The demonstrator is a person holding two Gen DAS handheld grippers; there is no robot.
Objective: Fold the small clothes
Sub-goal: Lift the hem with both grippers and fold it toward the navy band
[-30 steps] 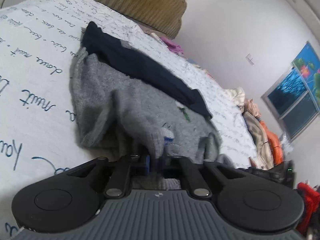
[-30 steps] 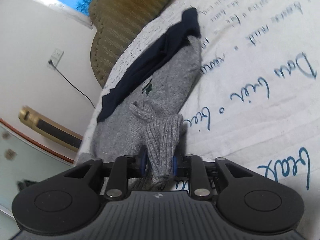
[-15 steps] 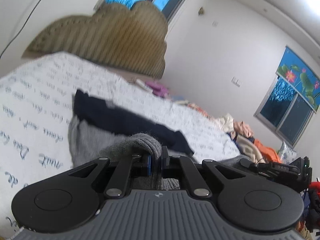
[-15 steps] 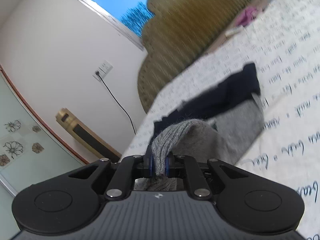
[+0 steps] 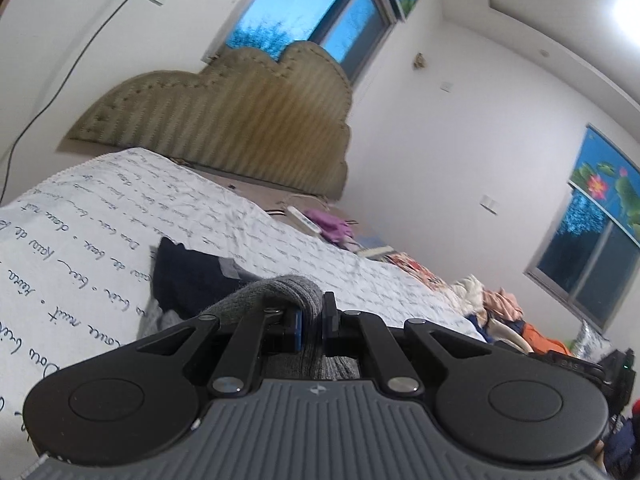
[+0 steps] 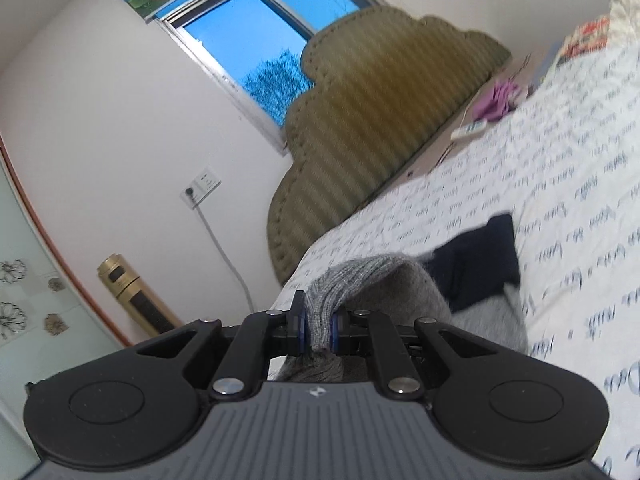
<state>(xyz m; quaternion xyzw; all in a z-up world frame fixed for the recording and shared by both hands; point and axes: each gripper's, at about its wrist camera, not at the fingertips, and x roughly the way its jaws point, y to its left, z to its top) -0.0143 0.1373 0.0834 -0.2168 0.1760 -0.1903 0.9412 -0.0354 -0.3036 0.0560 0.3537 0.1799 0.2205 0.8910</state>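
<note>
Grey knit sweater with navy band, on the bed, near end lifted off the script-printed sheet; far end, navy part included, down on the sheet. Same garment in the right view, navy band beyond the raised fold.

Left gripper: jaws narrow, pinched on a ribbed grey edge. Right gripper: jaws narrow, clamped on a bunched ribbed edge, knit spilling over the top of the pads. Both aimed nearly level toward the padded headboard.

Step in hand, by judgement: raising the near hem to carry it over toward the navy end. To do well: both corners level and evenly spread, fabric taut between them, no twisting; carried forward over the navy band, then lowered so the edges line up before letting go. Risk: bunched knit in the right jaws slipping, or a skewed crease.

Against a second ago: then both cameras looking down on the sweater lying rumpled on the sheet, most of it in view. Now both raised and tipped up; wall, window and headboard fill the views, garment mostly hidden behind the jaws. Grip on both sides unchanged.
</note>
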